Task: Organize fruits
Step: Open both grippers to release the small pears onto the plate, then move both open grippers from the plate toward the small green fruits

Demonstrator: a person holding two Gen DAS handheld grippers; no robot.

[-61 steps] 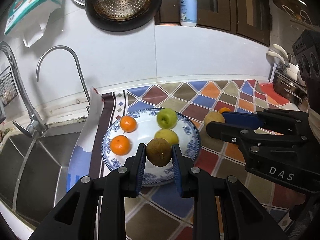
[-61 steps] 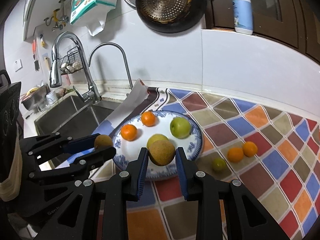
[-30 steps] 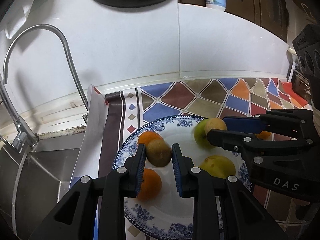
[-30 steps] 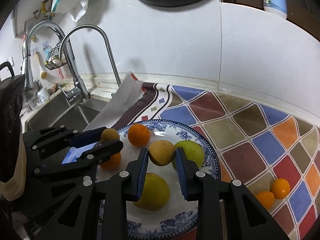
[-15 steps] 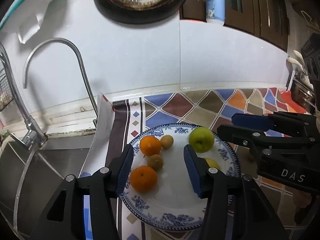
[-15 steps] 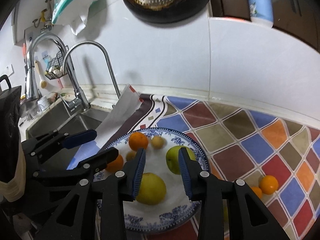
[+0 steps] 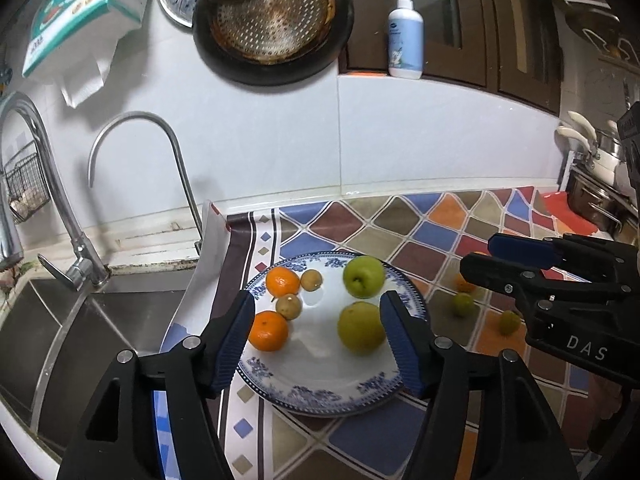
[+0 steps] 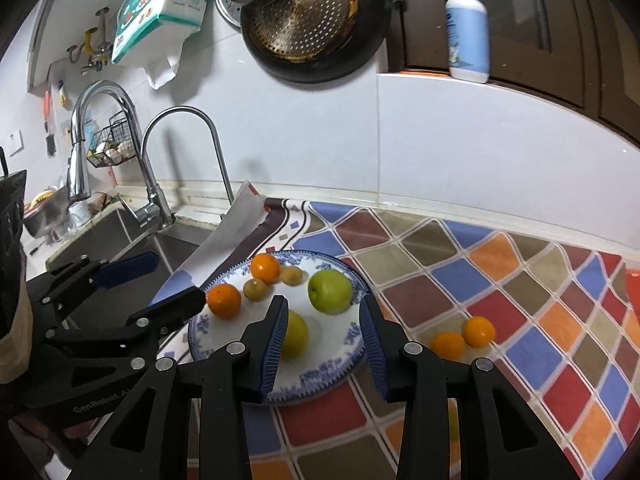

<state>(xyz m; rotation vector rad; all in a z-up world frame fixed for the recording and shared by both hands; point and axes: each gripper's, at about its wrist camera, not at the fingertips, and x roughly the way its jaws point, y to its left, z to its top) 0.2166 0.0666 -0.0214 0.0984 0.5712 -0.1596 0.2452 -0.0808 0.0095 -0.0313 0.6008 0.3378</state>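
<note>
A blue-and-white plate (image 7: 320,392) (image 8: 320,368) holds two oranges (image 7: 267,330) (image 7: 282,281), two small brown fruits (image 7: 289,306) (image 7: 311,279), a green apple (image 7: 363,275) (image 8: 330,291) and a yellow-green pear (image 7: 361,328) (image 8: 297,334). My left gripper (image 7: 318,338) is open and empty above the plate's near side. My right gripper (image 8: 323,336) is open and empty above the plate; it also shows in the left wrist view (image 7: 516,258). Two small oranges (image 8: 478,331) (image 8: 448,345) and small green fruits (image 7: 463,304) (image 7: 509,322) lie on the cloth to the right.
A sink (image 7: 60,340) with two taps (image 7: 140,120) lies left of the plate. A checked cloth (image 8: 500,280) covers the counter. A pan (image 7: 272,24) and tissue pack (image 7: 80,12) hang on the wall; a soap bottle (image 7: 405,36) stands on a ledge. Pots (image 7: 596,200) sit far right.
Both grippers carried a small brown fruit to the plate, opened and released them beside the oranges, then pulled back and up, opening wider.
</note>
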